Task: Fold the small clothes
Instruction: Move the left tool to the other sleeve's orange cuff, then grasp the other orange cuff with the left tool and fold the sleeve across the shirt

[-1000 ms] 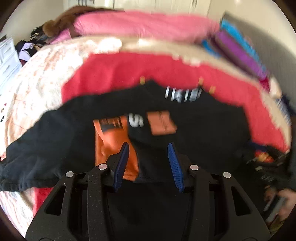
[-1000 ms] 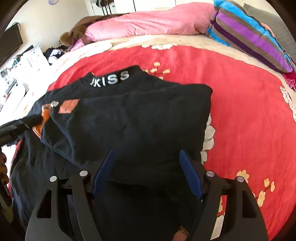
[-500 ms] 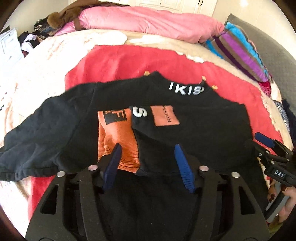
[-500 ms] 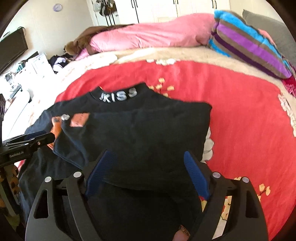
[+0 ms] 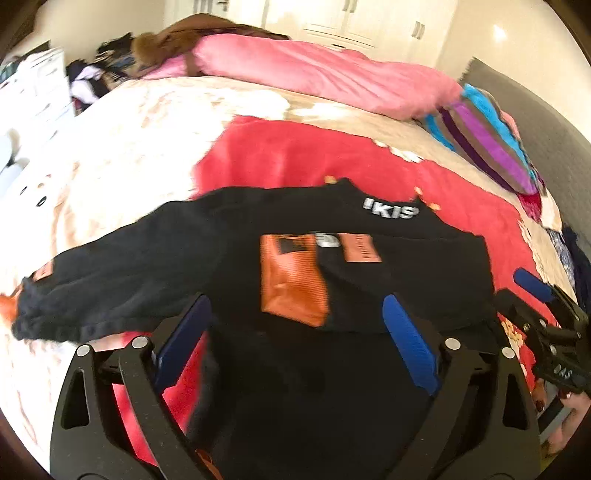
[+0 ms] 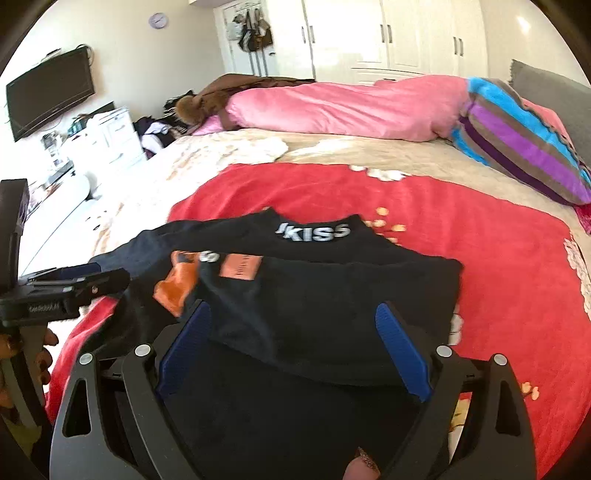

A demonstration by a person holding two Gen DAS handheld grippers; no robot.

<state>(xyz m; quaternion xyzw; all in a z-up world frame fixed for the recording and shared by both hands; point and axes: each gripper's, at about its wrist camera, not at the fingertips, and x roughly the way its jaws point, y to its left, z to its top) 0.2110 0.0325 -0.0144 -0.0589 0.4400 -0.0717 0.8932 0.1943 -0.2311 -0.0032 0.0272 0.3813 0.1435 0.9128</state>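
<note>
A black top [image 5: 406, 273] with a white "KISS" collar [image 6: 314, 233] and an orange panel [image 5: 291, 284] lies on the red blanket [image 6: 480, 240]. Its right side is folded over the middle, and its left sleeve [image 5: 110, 280] stretches out to the left. My left gripper [image 5: 295, 301] hovers above the near hem, jaws opening wide, with nothing pinched between them. My right gripper [image 6: 293, 306] hovers over the folded flap, jaws also opening, and the cloth lies loose beneath it. Each gripper shows at the edge of the other's view: the right gripper [image 5: 517, 291] and the left gripper [image 6: 74, 284].
A rolled pink duvet [image 6: 351, 107] and a brown fur-trimmed coat [image 6: 221, 92] lie along the far side of the bed. A striped pillow [image 6: 524, 147] sits at the right. White drawers [image 6: 110, 136], a wall television [image 6: 48, 96] and wardrobes [image 6: 369, 33] stand beyond.
Both grippers have spread their jaws much wider and lifted back from the top. The folded flap stays lying on the garment.
</note>
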